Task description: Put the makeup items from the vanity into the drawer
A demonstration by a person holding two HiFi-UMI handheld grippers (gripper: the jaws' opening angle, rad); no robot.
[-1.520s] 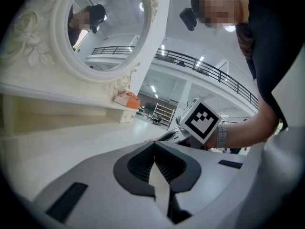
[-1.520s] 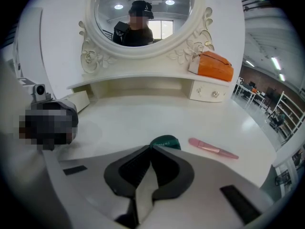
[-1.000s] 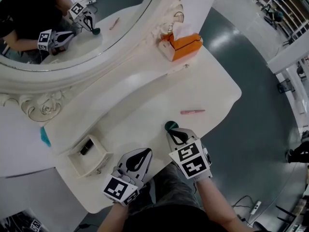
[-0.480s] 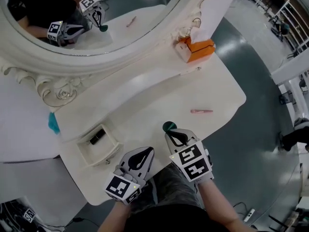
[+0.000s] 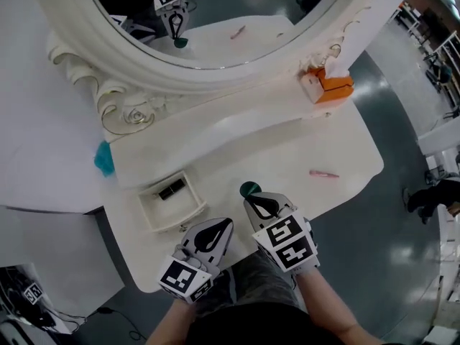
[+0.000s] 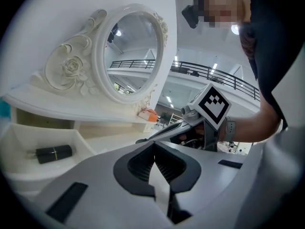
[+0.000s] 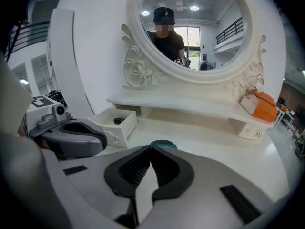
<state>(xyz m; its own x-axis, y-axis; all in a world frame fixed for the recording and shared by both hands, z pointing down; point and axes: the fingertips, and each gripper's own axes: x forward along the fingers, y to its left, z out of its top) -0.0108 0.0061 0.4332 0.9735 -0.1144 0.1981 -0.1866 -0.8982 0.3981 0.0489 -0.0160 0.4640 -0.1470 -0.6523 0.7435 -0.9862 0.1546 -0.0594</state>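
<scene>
Black lipstick tube [image 5: 172, 190] lay in the small white open drawer [image 5: 149, 211], right gripper [image 5: 249, 198] pinched a round dark-green compact [image 5: 250, 187], left gripper [image 5: 224, 222] closed empty, slim pink stick [image 5: 323, 173] not yet collected

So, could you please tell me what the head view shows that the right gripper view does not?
Only the head view: the pink stick on the vanity top. Only the right gripper view: the person's capped head reflected in the mirror. Both: the open drawer holding a black tube, the green compact pinched in the right tool, and the orange tissue box.
</scene>
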